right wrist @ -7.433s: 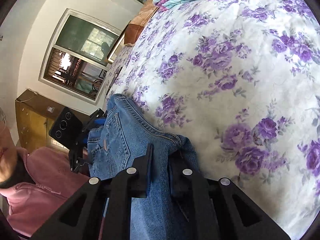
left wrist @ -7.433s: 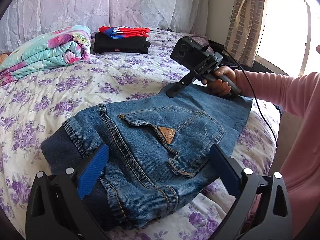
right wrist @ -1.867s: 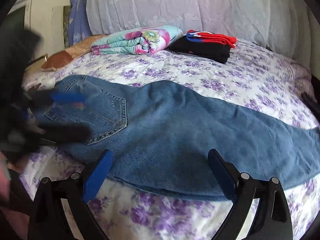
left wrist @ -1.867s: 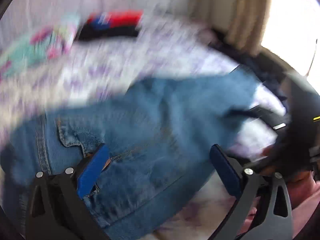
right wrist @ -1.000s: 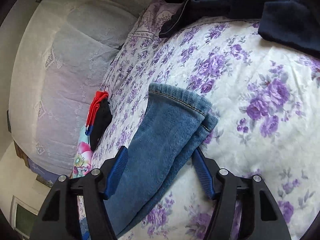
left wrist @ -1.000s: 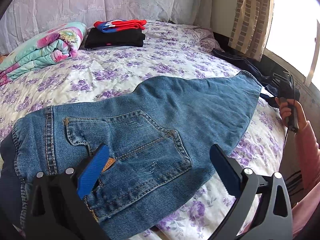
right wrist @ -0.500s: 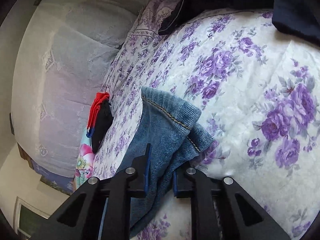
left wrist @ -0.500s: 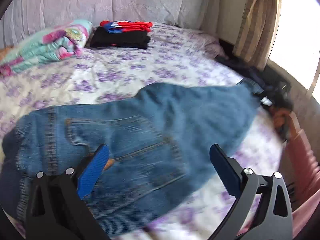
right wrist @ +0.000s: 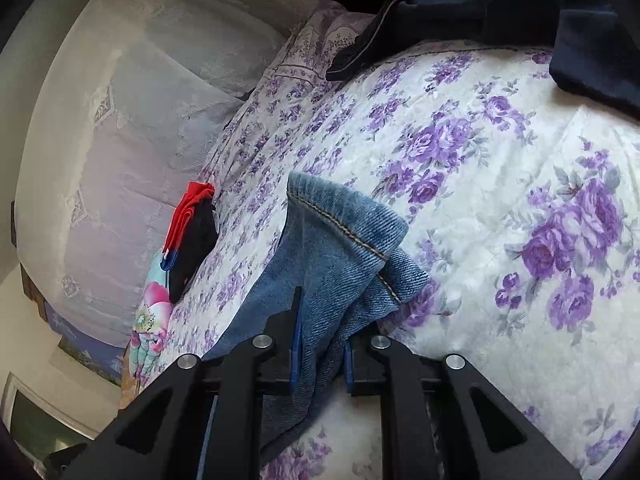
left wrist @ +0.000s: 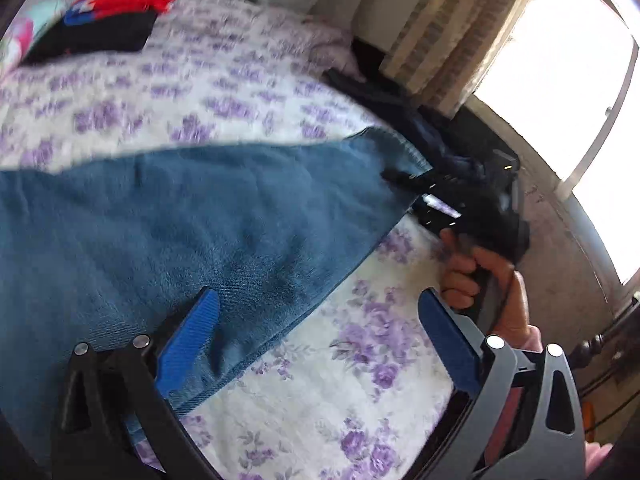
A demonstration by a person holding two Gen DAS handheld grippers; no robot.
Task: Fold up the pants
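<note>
We are working with the blue denim pants [left wrist: 168,216], which are lying stretched lengthwise across the white bedspread with purple flowers [right wrist: 500,200]. In the right wrist view the stitched hem end of the legs [right wrist: 344,232] is bunching just ahead of the fingertips, both layers stacked. The right gripper [right wrist: 320,354] is pinching this leg end: its blue pads are drawn in narrow, with the doubled denim filling the gap between them. In the left wrist view the same gripper [left wrist: 440,200] is showing dark at the far leg end, beyond the left fingertips.

The left gripper [left wrist: 316,328] is hovering with its fingers spread wide, holding nothing; one blue pad [left wrist: 188,340] is over the near edge of the denim, the other over bare bedspread.

Handling judgement: the denim is looking thick, fairly heavy and limp, not slippery, not fragile. We are expecting it to drape and drag on the bedspread, so a pinch through both hem layers seems sound; a second hold at the leg edge under the left pad would probably keep the fold square.

Outward: a folded black garment topped with red and blue cloth [left wrist: 100,20] is lying well beyond the left fingertips; a dark navy garment [right wrist: 540,12] is sitting far ahead of the right fingers.
</note>
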